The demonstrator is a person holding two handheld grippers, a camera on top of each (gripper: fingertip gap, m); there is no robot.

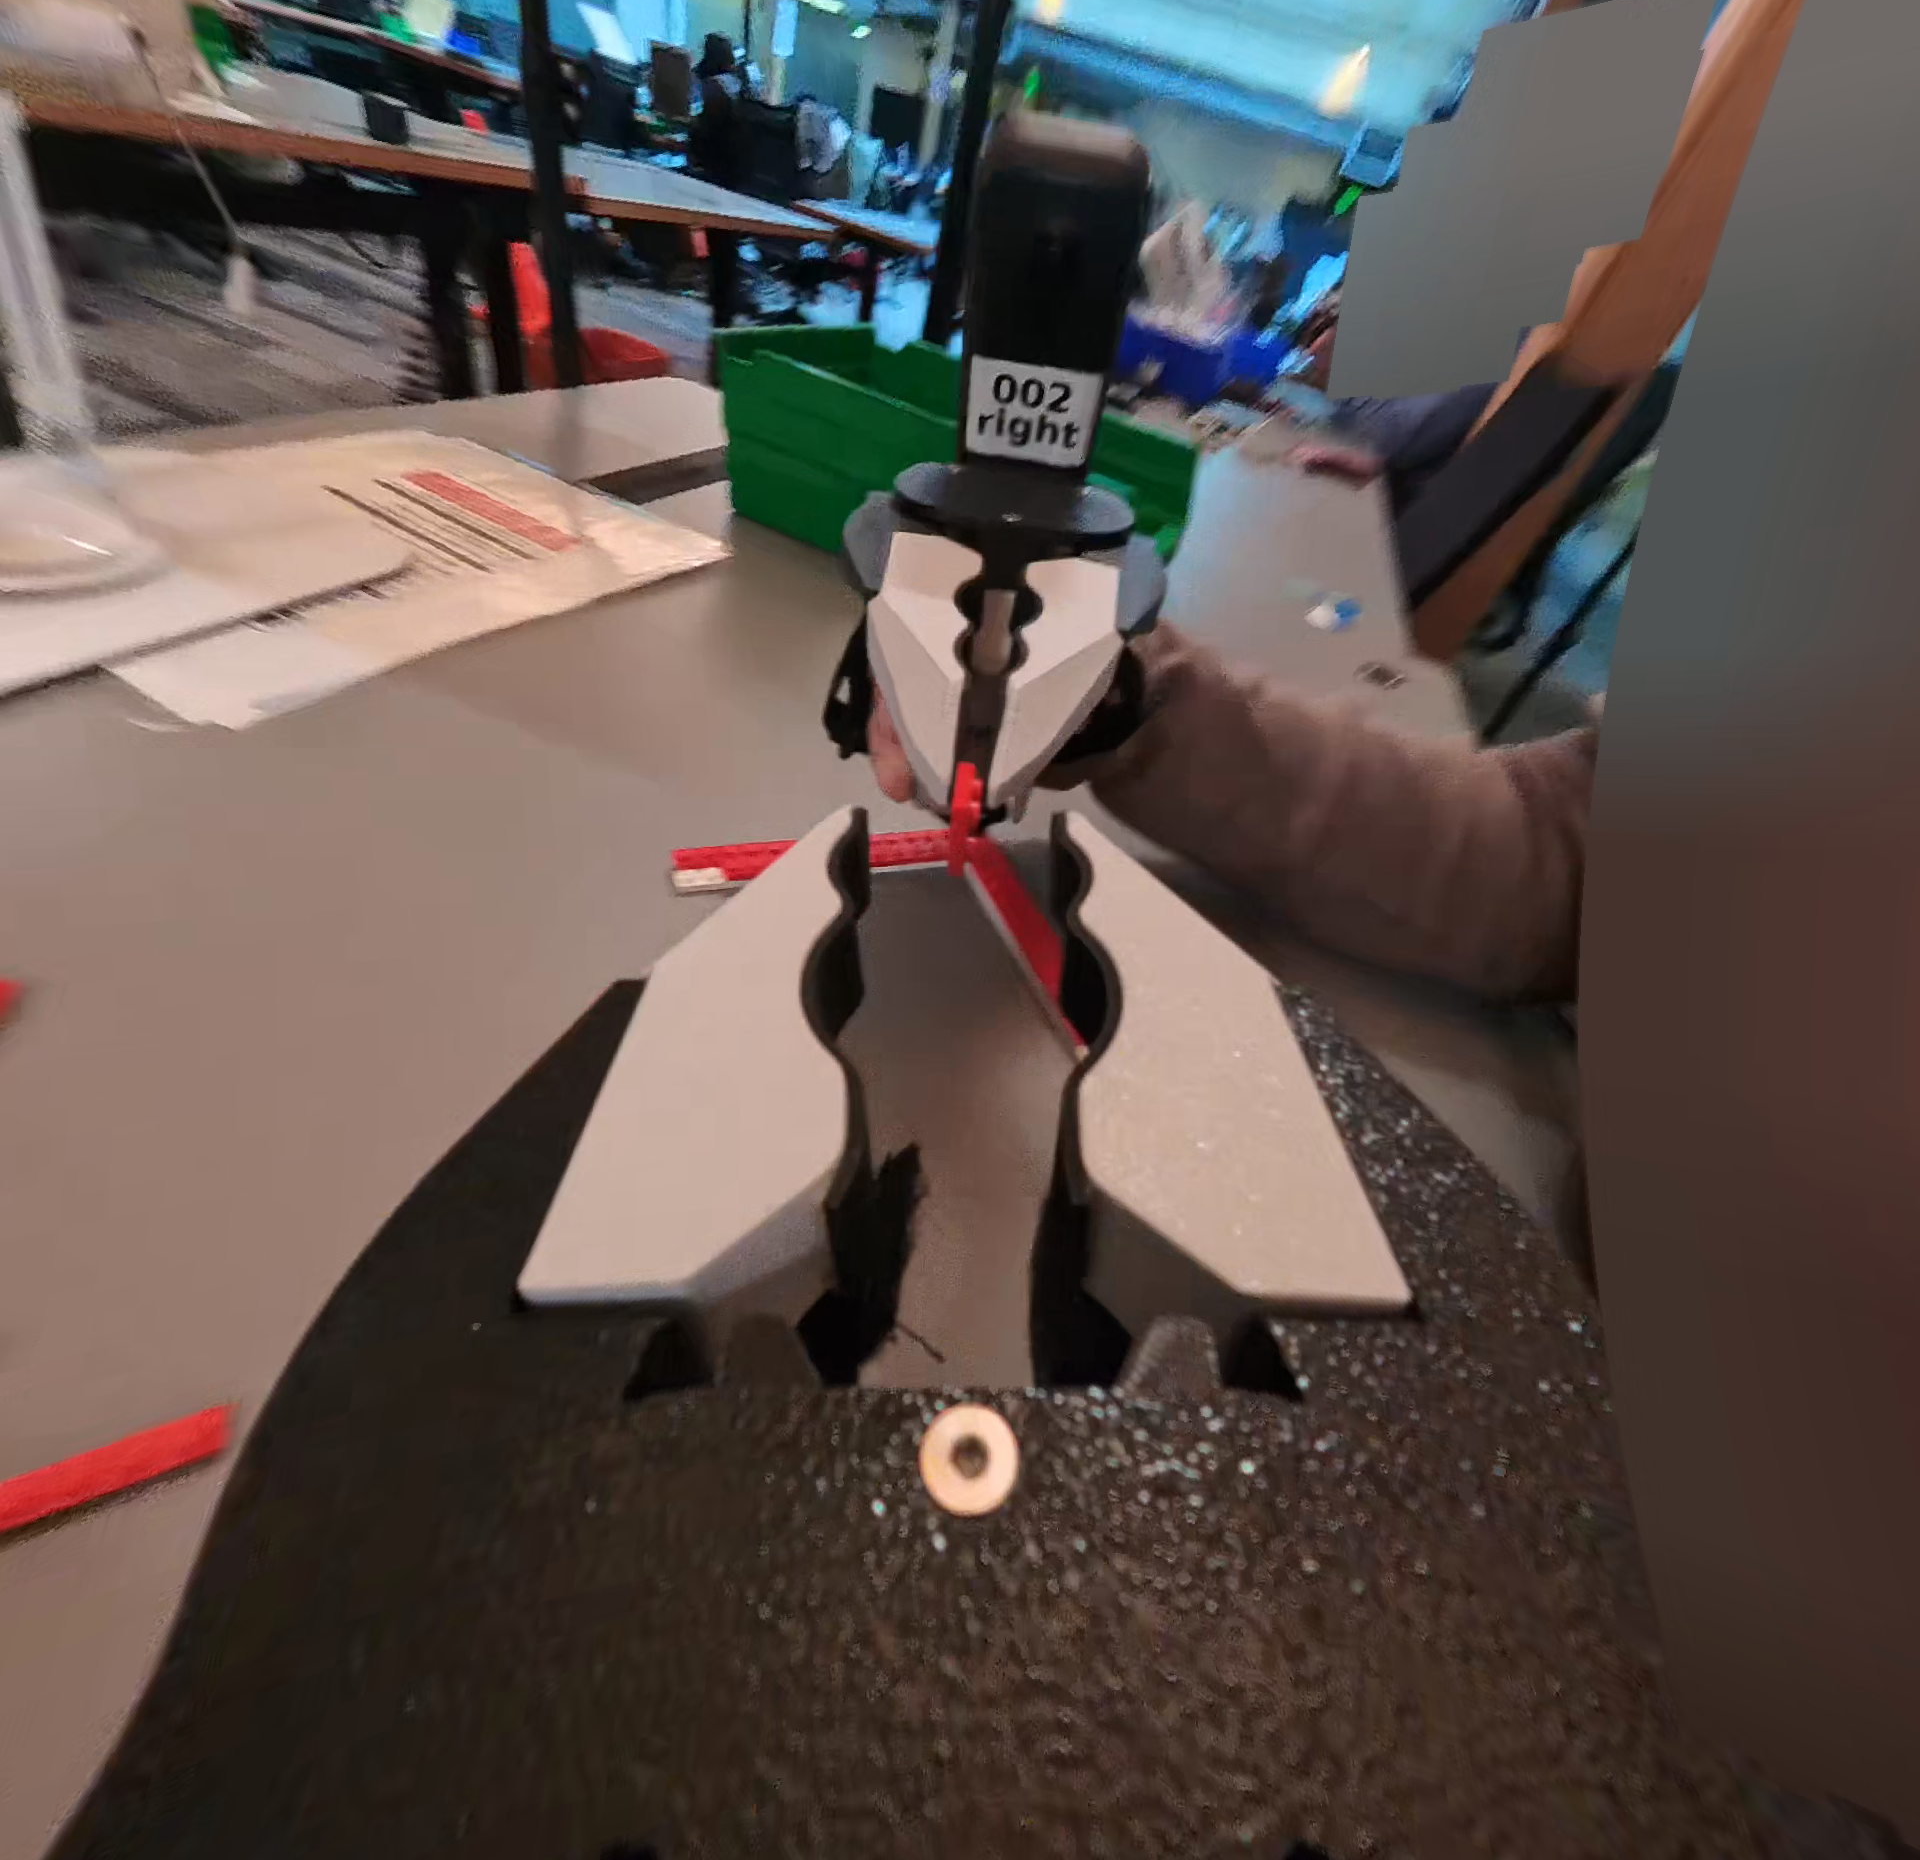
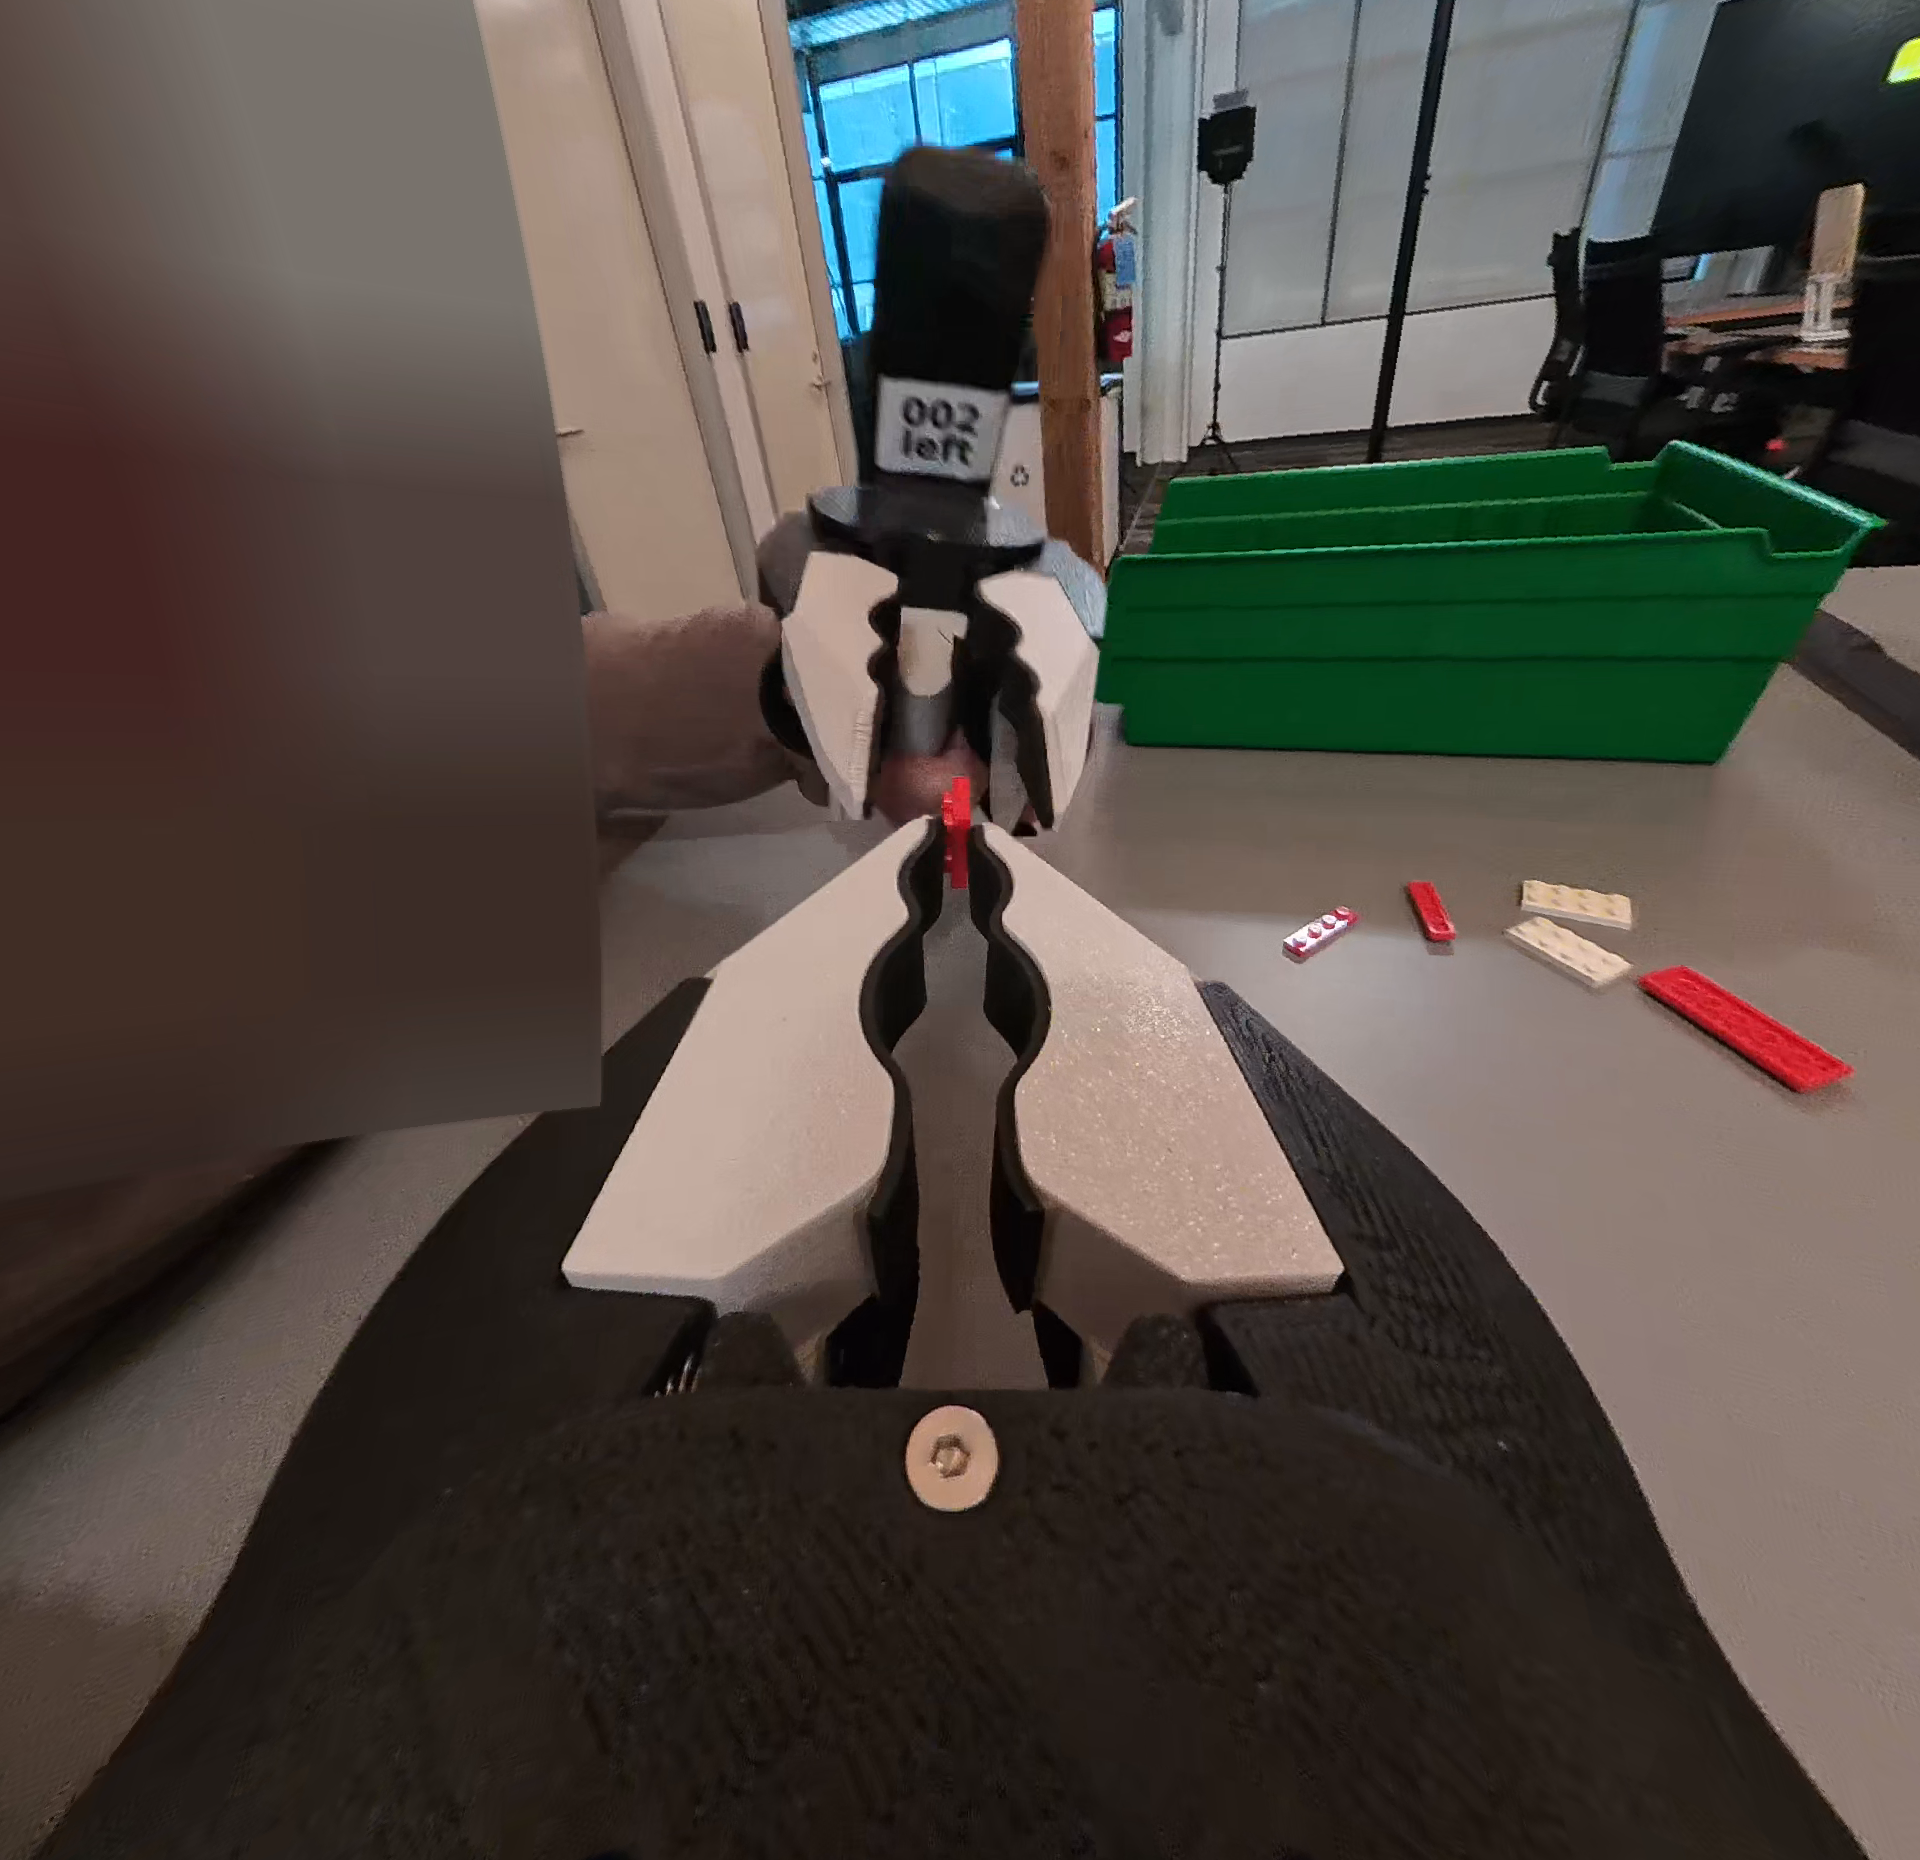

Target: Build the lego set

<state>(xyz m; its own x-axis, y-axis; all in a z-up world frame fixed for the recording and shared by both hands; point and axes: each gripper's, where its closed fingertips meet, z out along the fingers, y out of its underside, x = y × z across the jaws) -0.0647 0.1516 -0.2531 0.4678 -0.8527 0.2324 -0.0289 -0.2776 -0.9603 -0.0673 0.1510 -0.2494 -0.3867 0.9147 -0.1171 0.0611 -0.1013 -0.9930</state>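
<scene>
My right gripper (image 2: 954, 836) is shut on a small red lego piece (image 2: 957, 860), held upright at its fingertips. In the left wrist view this gripper (image 1: 968, 808) faces me and holds the piece (image 1: 966, 802) over the joint of a red and white plate assembly (image 1: 748, 860) lying on the grey table (image 1: 416, 927). One arm of the assembly runs left; the other (image 1: 1023, 937) runs towards my right finger. My left gripper (image 1: 956, 834) is open and empty, its fingers on either side of that joint. It also shows in the right wrist view (image 2: 945, 808), jaws apart.
Loose pieces lie to the right in the right wrist view: a red and white plate (image 2: 1320, 932), a small red plate (image 2: 1431, 911), two tan plates (image 2: 1576, 904), a long red plate (image 2: 1745, 1026). Green bins (image 2: 1455, 615) stand behind. Another red plate (image 1: 104, 1467) and papers (image 1: 364, 543) lie left.
</scene>
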